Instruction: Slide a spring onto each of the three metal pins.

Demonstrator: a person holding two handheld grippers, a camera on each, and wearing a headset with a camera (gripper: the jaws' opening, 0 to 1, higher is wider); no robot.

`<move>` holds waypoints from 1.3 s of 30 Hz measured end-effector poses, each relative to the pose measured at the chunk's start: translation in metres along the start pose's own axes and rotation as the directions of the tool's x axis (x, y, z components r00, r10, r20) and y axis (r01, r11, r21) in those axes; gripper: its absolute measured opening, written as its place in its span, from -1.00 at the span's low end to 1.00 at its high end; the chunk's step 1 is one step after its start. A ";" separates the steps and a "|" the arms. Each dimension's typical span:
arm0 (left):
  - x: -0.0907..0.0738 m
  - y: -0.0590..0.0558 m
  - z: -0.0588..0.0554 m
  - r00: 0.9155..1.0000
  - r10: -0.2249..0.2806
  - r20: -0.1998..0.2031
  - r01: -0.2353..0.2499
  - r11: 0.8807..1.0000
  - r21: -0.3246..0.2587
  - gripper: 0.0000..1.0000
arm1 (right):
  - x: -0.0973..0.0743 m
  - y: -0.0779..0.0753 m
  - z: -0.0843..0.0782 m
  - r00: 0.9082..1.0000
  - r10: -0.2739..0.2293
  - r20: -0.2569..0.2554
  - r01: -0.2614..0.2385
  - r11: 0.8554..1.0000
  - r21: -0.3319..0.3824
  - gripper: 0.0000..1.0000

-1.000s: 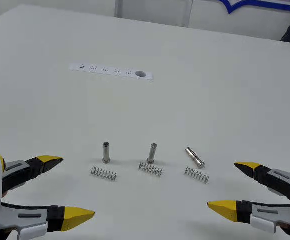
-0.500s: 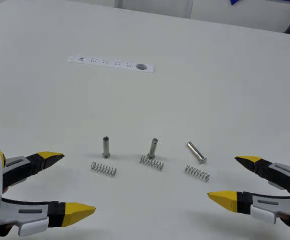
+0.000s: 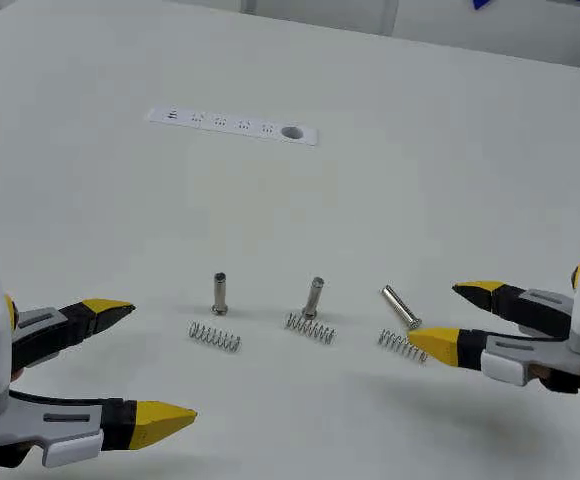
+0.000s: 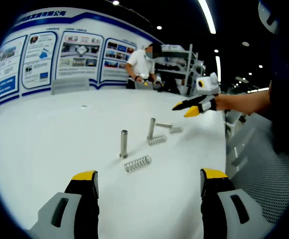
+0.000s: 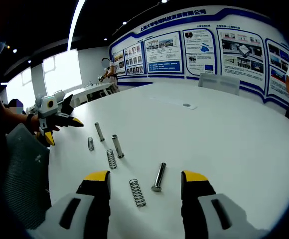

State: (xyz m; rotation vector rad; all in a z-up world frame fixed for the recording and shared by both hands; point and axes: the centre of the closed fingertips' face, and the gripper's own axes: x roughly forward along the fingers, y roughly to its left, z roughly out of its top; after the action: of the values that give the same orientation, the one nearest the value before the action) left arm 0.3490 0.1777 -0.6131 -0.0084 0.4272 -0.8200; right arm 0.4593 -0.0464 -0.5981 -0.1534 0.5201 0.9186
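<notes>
Springs lie in a row on the white table [image 3: 490, 160] in the head view. The left spring [image 3: 215, 337] is in front of the standing left pin [image 3: 219, 293]. The middle spring [image 3: 310, 327] is at the foot of the standing middle pin [image 3: 315, 297]. The right spring [image 3: 402, 345] is near the right pin [image 3: 400, 307], which lies flat. No spring is on a pin. The left gripper [image 3: 150, 362] hangs wide open and empty. The right gripper [image 3: 442, 315] is equally spread and empty, with one yellow tip just beside the right spring. A white strip [image 3: 232, 126] farther back carries small dark marks, unreadable.

In the left gripper view, its own jaws gape with nothing between them, and the row lies ahead.

In the right gripper view, the jaws stand apart, with the right spring and right pin ahead between them. Wall posters [image 5: 163, 50] bear blue headings too small to read.
</notes>
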 end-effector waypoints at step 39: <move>-0.004 0.002 -0.004 1.000 0.015 0.013 -0.015 0.999 -0.036 0.61 | 0.068 -0.028 -0.027 0.933 -0.129 -0.335 0.151 0.988 0.038 -0.75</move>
State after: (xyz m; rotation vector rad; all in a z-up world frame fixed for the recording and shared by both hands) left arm 0.3466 0.1828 -0.6155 -0.0441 0.4289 -0.7971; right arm 0.5053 -0.0239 -0.6575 -0.2876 0.8399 0.7380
